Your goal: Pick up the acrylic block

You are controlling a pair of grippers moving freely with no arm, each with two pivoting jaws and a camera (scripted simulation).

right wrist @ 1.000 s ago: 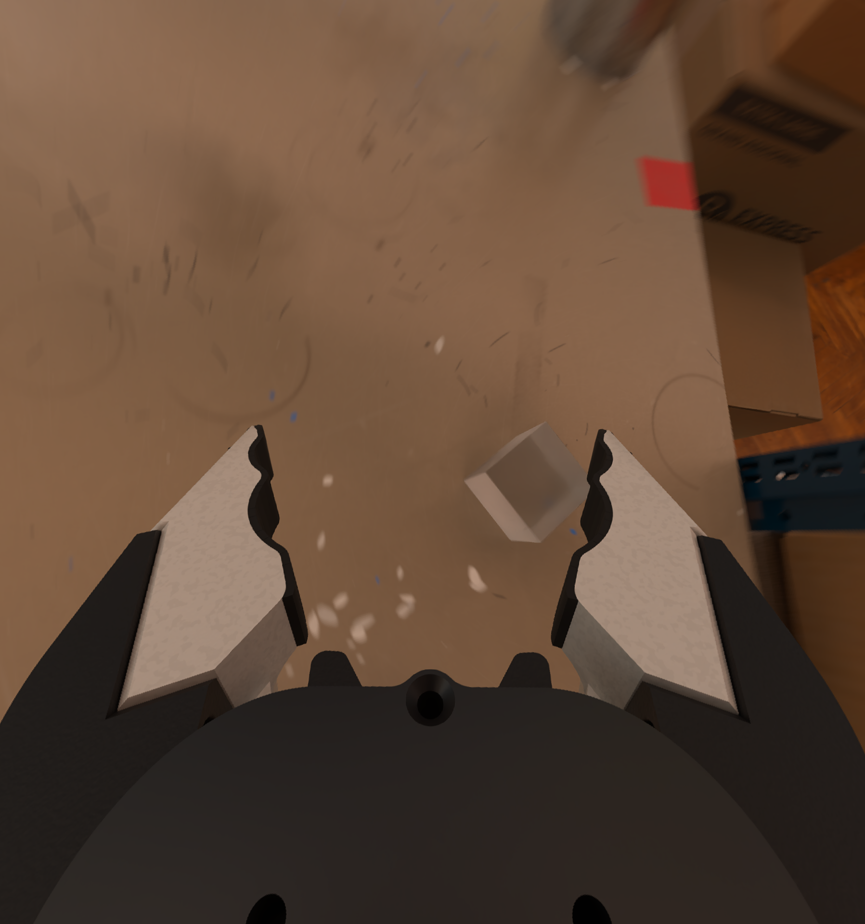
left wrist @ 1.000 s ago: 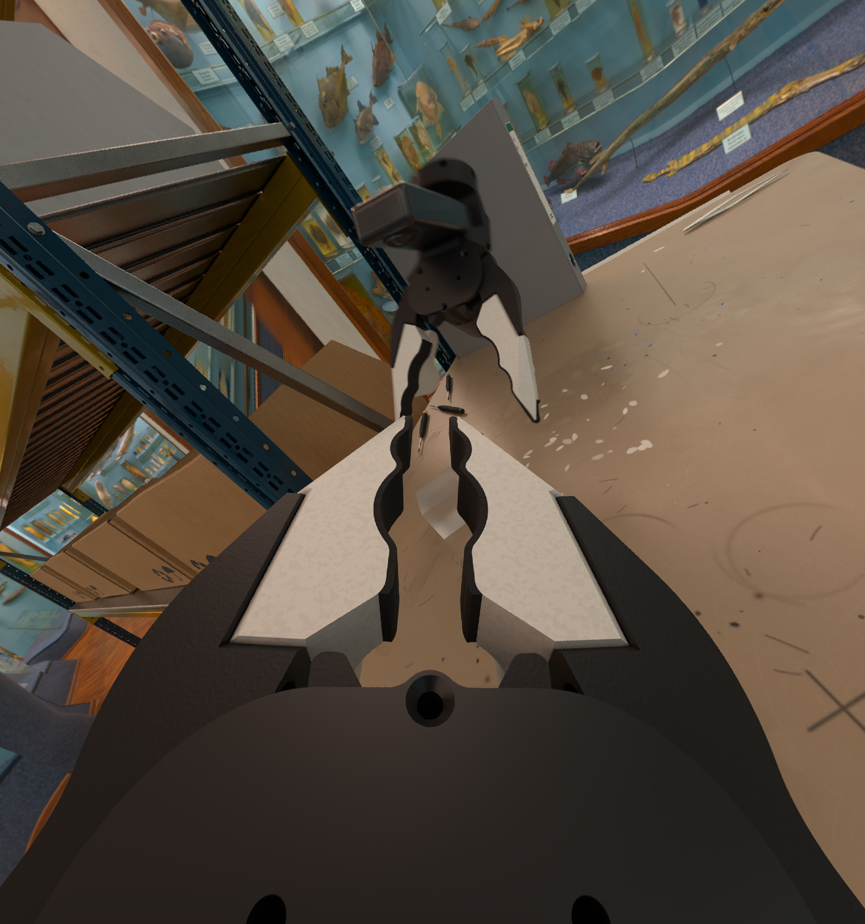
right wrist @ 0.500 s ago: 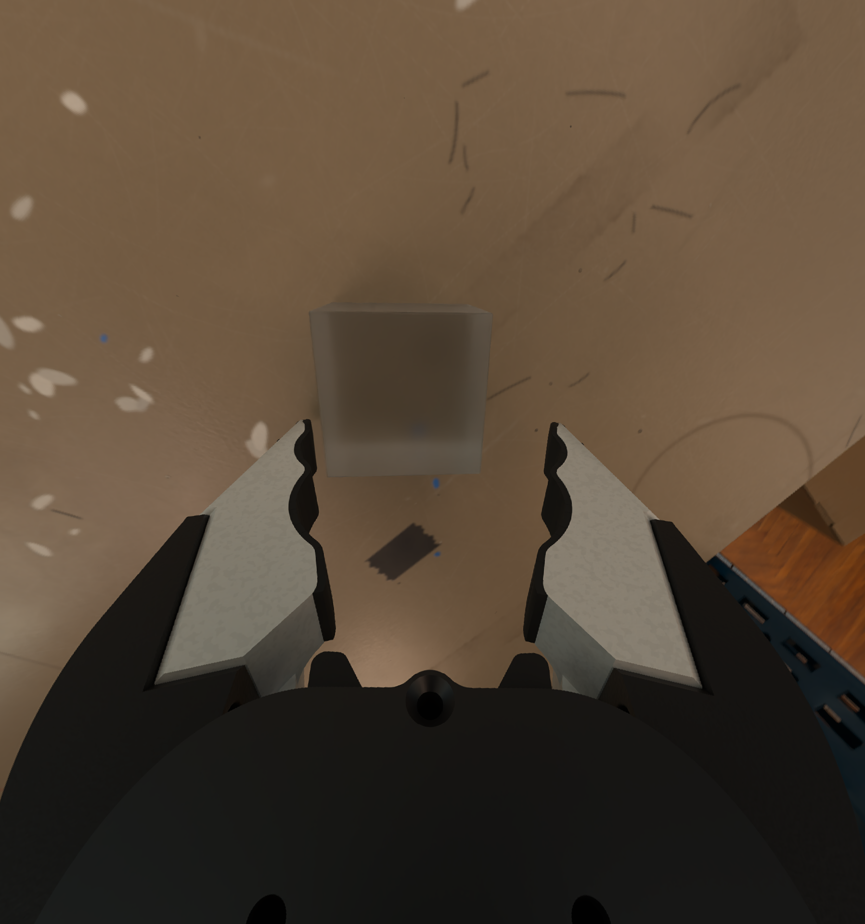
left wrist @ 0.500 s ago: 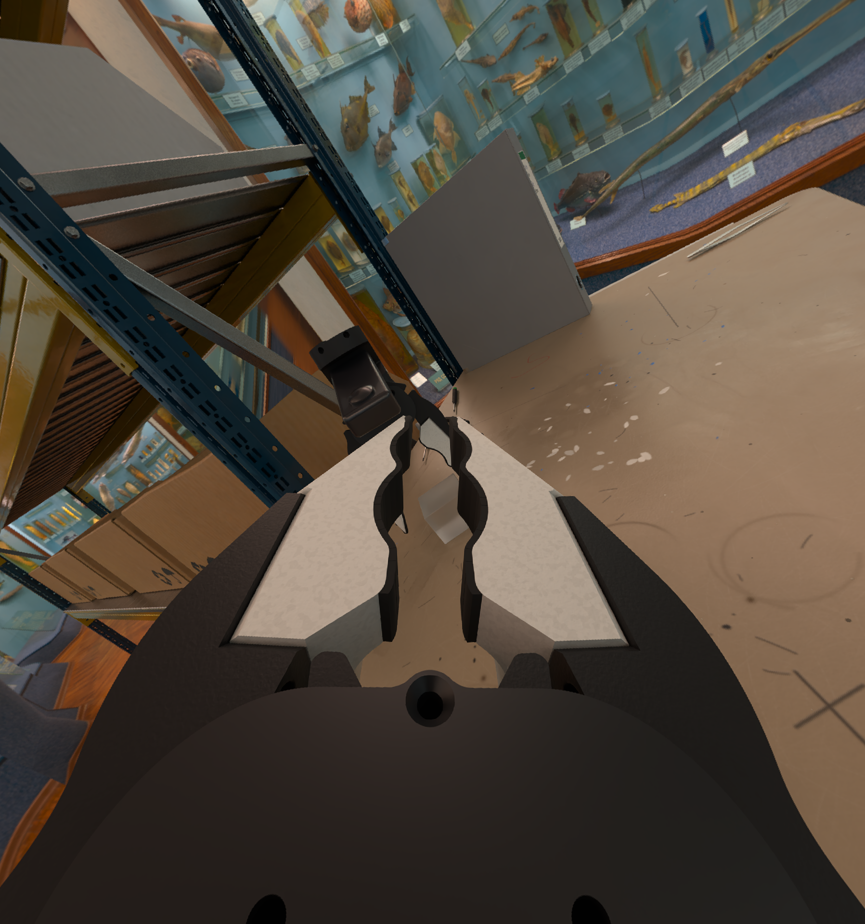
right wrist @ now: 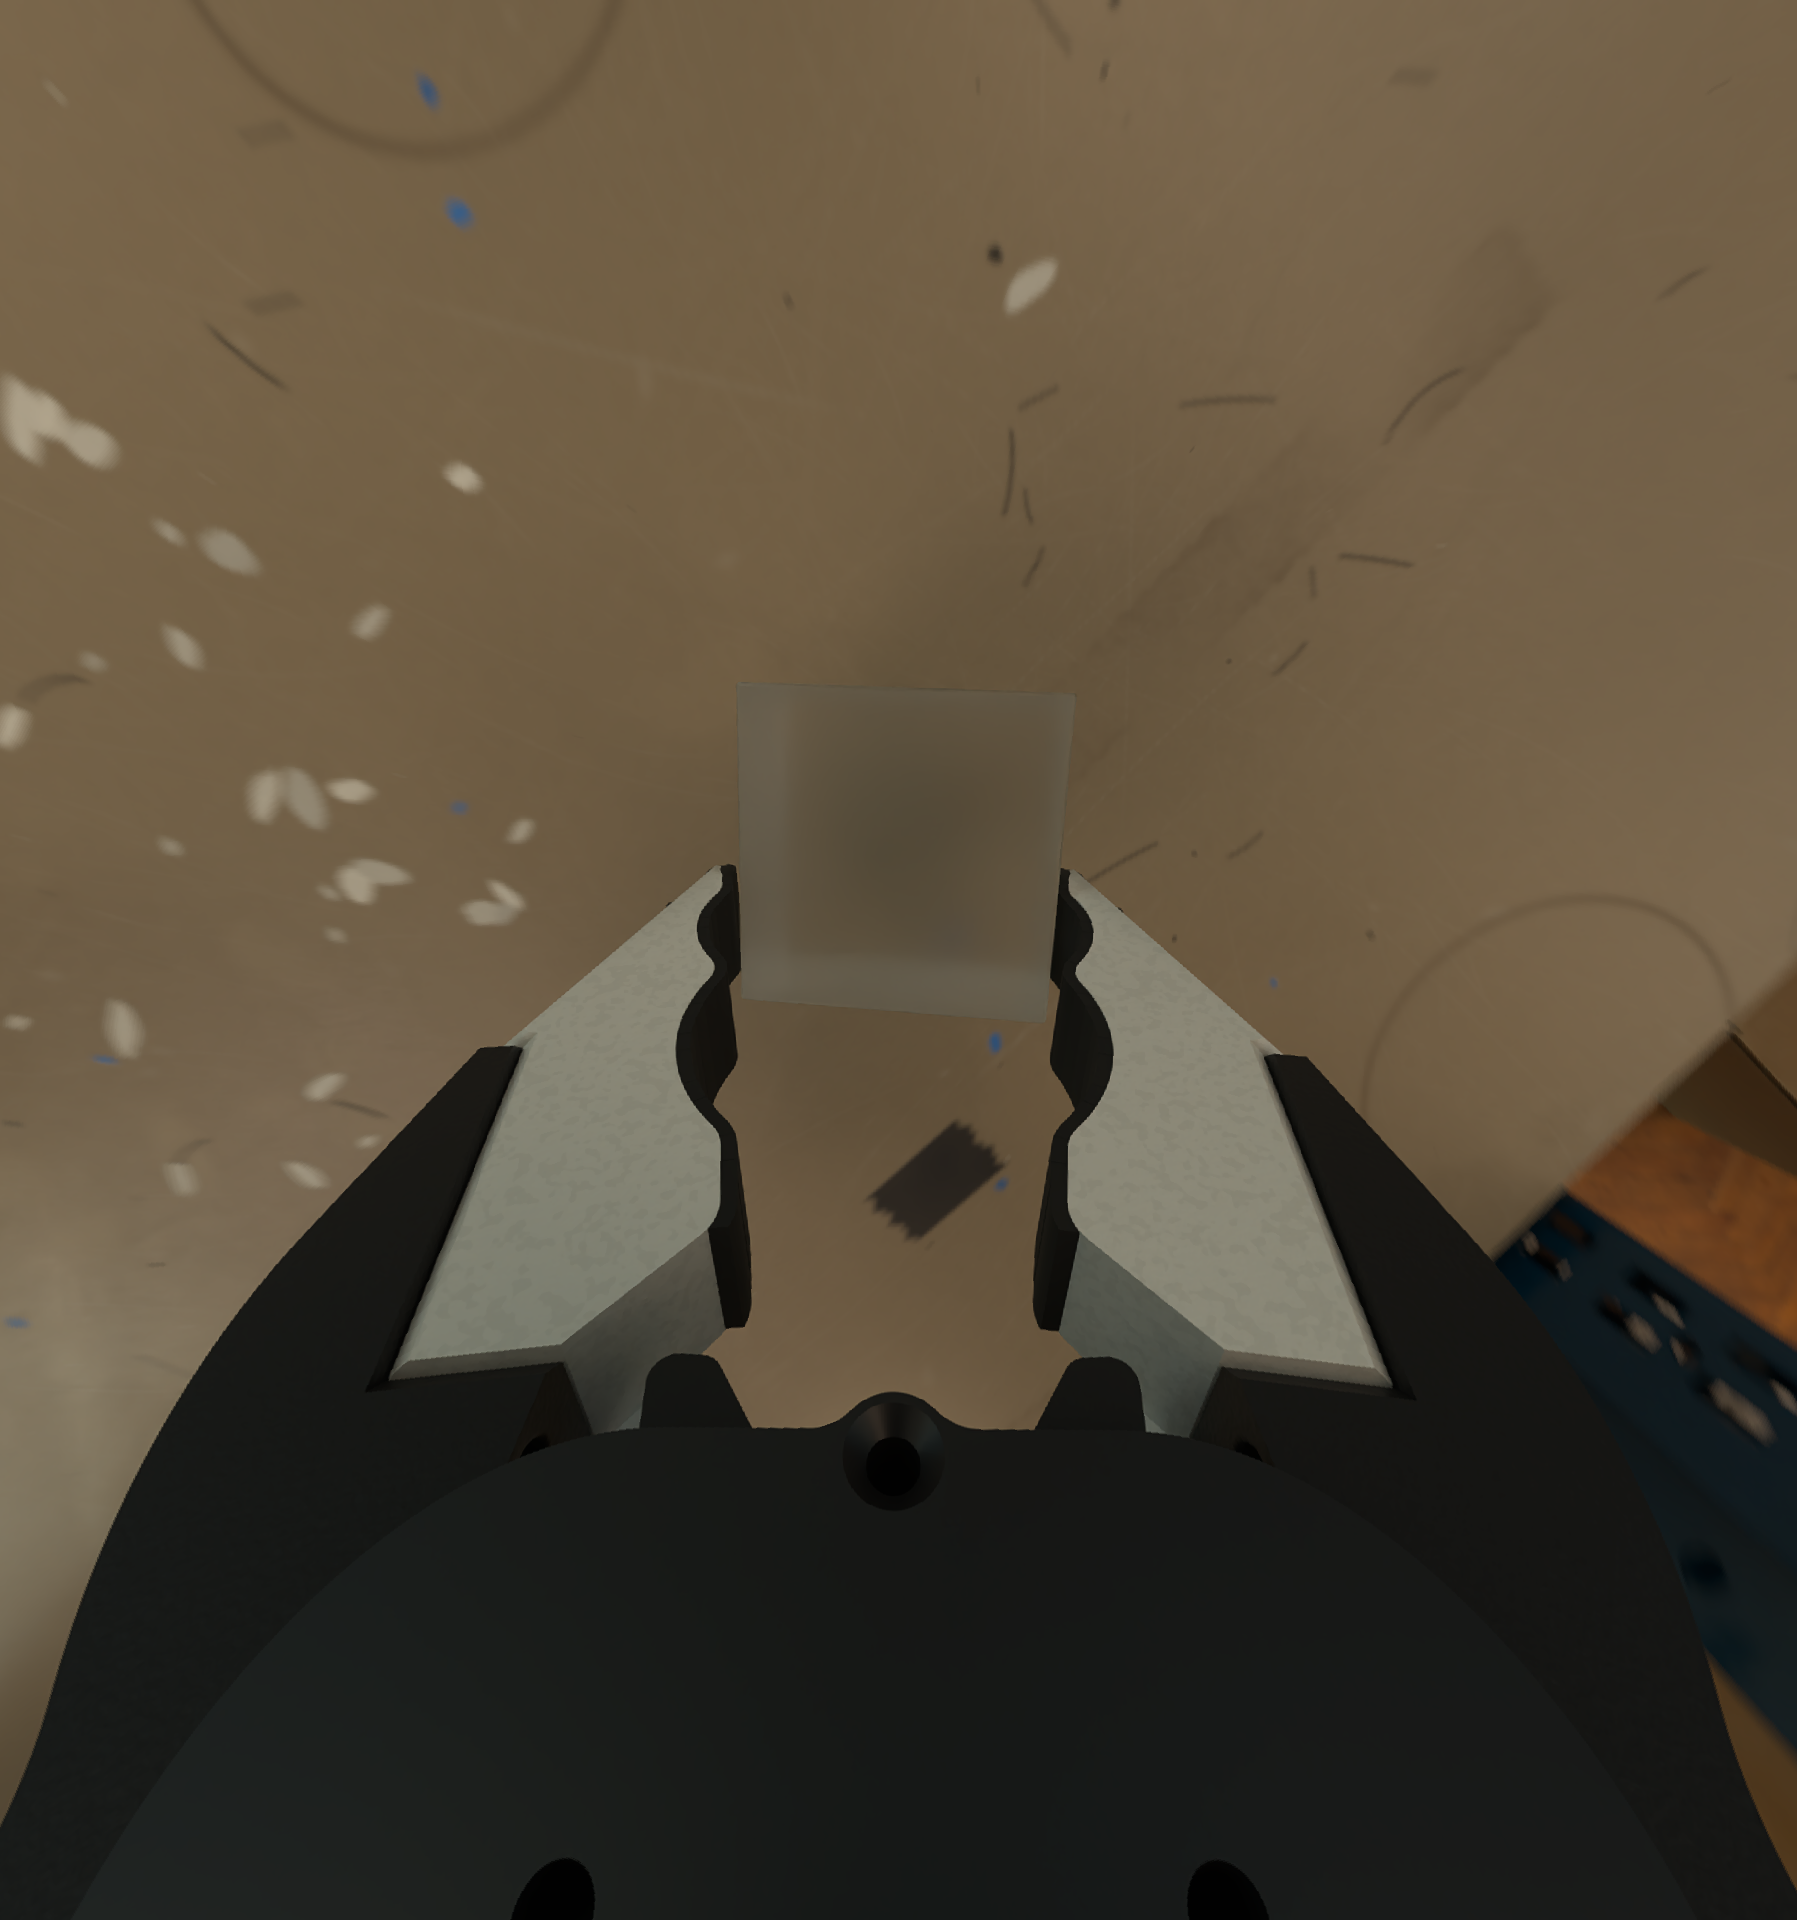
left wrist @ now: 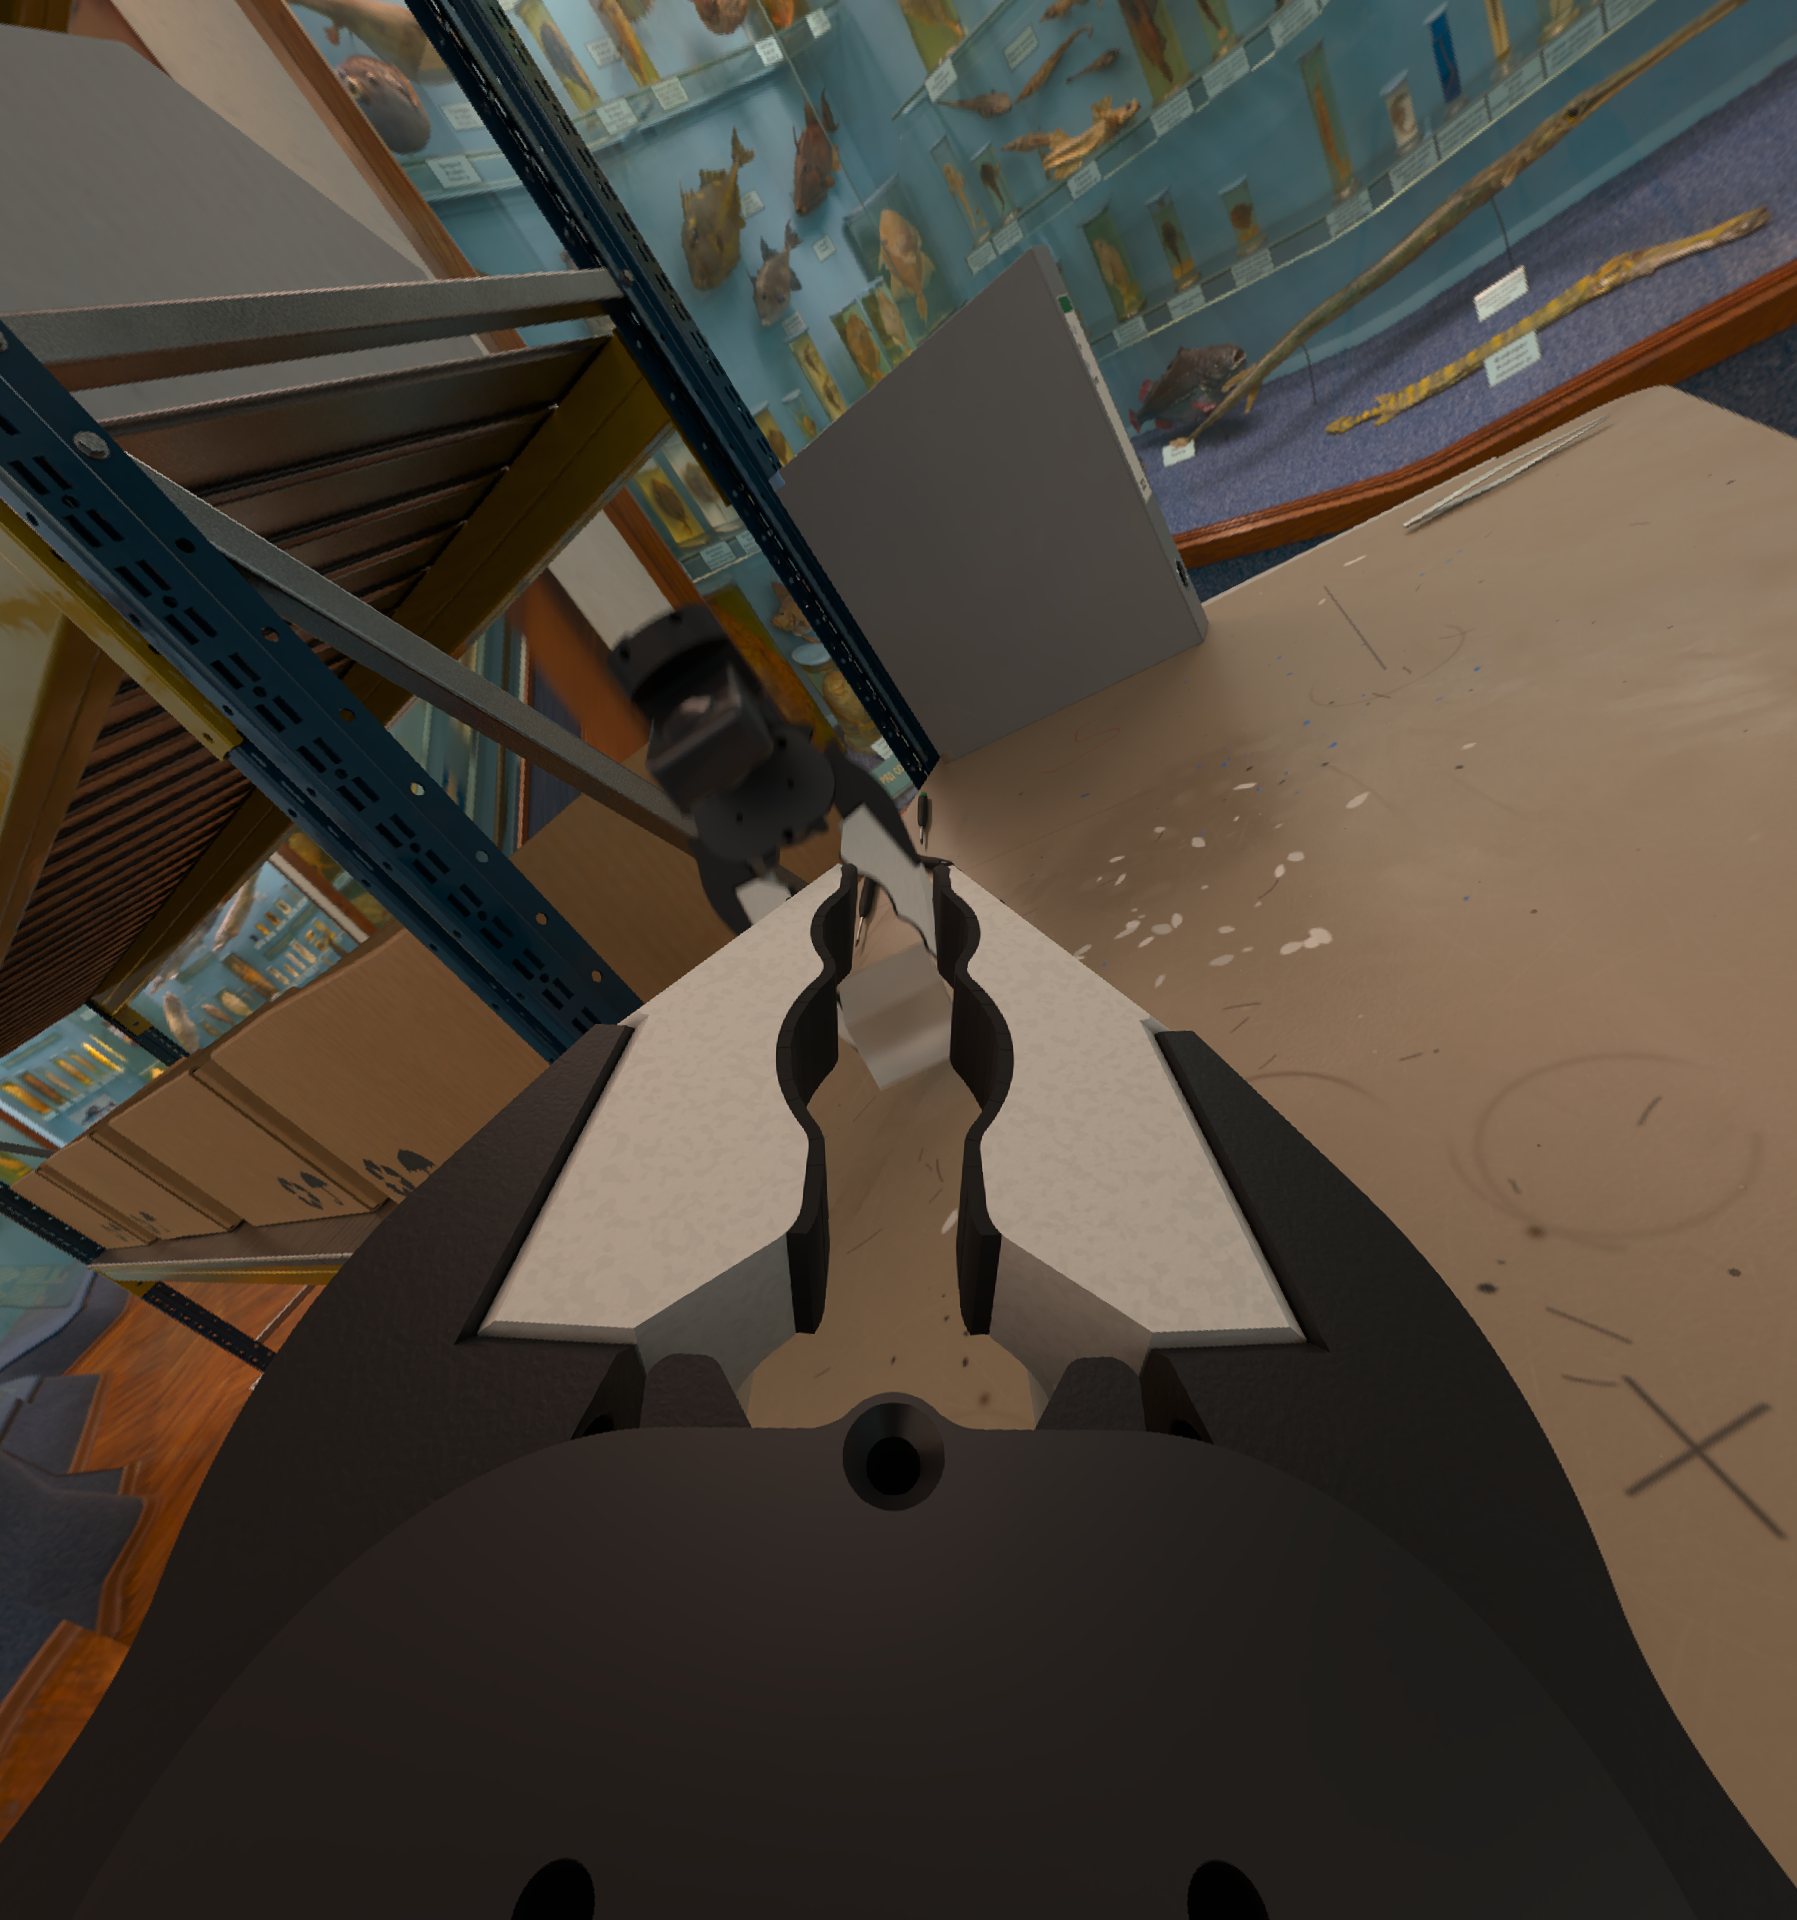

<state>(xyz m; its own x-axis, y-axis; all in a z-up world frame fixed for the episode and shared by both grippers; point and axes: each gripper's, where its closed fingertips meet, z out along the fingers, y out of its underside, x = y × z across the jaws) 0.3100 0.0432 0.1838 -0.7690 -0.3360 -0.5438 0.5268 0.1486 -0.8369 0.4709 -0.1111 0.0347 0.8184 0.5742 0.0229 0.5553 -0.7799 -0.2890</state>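
Observation:
The acrylic block (right wrist: pixel 904 852) is a frosted, see-through cube on the tan table (right wrist: pixel 1289 312). My right gripper (right wrist: pixel 896 883) has its fingertips pressed on the block's left and right sides, so it is shut on it. I cannot tell whether the block is off the table. In the left wrist view the block (left wrist: pixel 894 1023) shows farther off, with the right gripper (left wrist: pixel 821 878) tilted down over it. My left gripper (left wrist: pixel 894 883) hovers low over the table (left wrist: pixel 1496 831), short of the block. Its jaws stand a narrow gap apart and hold nothing.
A grey panel (left wrist: pixel 977 520) stands at the table's far edge. A blue metal rack (left wrist: pixel 302 727) and cardboard boxes (left wrist: pixel 354 1091) are to the left. The table edge (right wrist: pixel 1704 1039) runs close on the right, and a dark tape mark (right wrist: pixel 935 1195) lies under the right jaws.
My right gripper came down from above the table, lined up with the block and narrowed its jaws onto the block's sides. My left gripper has barely moved.

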